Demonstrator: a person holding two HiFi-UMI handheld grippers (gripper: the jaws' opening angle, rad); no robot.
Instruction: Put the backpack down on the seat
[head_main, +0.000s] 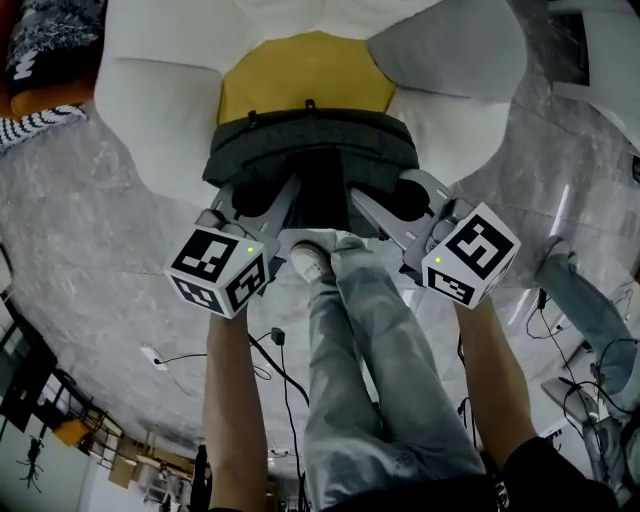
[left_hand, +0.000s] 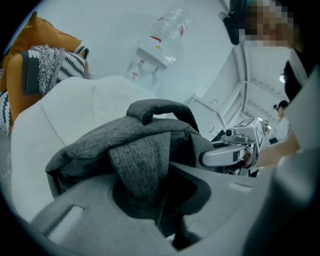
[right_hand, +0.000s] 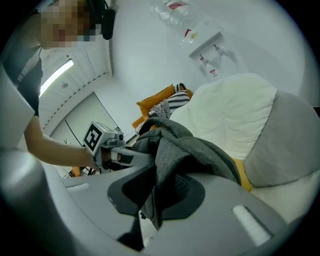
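A grey backpack (head_main: 310, 150) sits at the front edge of a white seat (head_main: 150, 110), before a yellow cushion (head_main: 300, 75), its long axis side to side and carry handle uppermost. The left claw (left_hand: 159, 197) and right claw (right_hand: 152, 192) each pinch the backpack by a strap. A water bottle's (left_hand: 167, 30) red label is unreadable.

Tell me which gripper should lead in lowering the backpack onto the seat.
Right, narrowly. Both are clamped on the backpack at the front of the seat, but the right gripper has a thick fold of the bag between its jaws, while the left gripper holds only one strap.
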